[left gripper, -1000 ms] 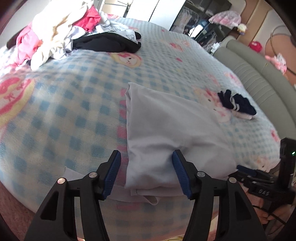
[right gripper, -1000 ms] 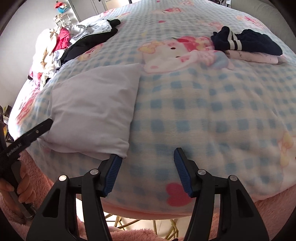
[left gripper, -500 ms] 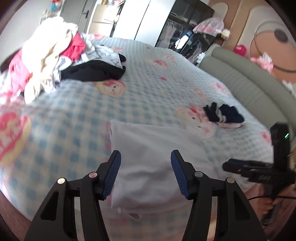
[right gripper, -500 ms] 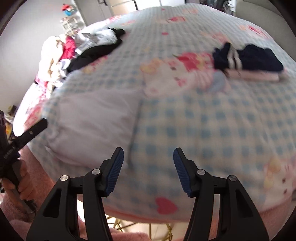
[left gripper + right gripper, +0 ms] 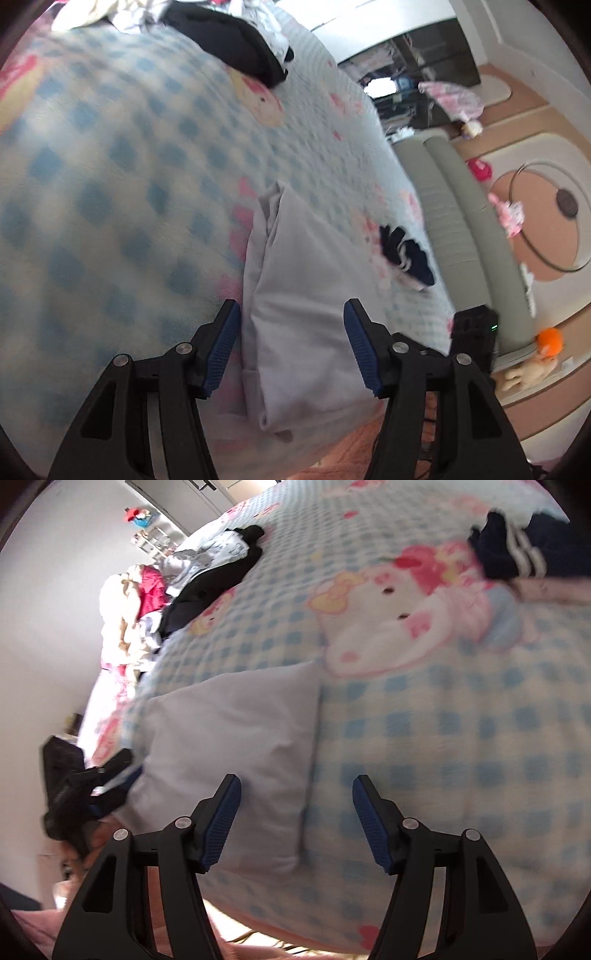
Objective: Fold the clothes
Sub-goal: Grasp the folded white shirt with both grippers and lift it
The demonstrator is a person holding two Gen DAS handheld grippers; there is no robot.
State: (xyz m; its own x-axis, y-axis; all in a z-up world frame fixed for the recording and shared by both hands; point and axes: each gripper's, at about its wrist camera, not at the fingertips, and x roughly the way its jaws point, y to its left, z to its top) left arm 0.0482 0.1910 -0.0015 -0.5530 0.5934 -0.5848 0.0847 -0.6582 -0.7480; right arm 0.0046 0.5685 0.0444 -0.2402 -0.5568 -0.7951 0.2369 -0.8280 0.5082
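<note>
**Both tongs spread wide over the folded grey garment**

You hold your left gripper with its blue-padded fingers wide apart and nothing between them; the folded pale grey cloth garment lies on the bed beneath and ahead of that gap. Its layered edge runs along the side nearer your left finger, and a small hem curls out at the near corner by the mattress edge.

Your right gripper is likewise spread, gripping nothing. In the right wrist view its left finger sits over the near right part of the same garment, while the other finger hangs over the blue-and-white checked fleece blanket with pink cartoon prints. The garment lies near the front edge of the bed as a rough rectangle, flat on the blanket.

Farther across the bed, a small folded stack of navy fabric with white stripes on a pale pink piece rests well apart from the grey garment. At the far side, a loose heap of unfolded clothes in black, white, cream and bright pink is piled up. In the right wrist view your other tool appears at the left, blurred.
</note>
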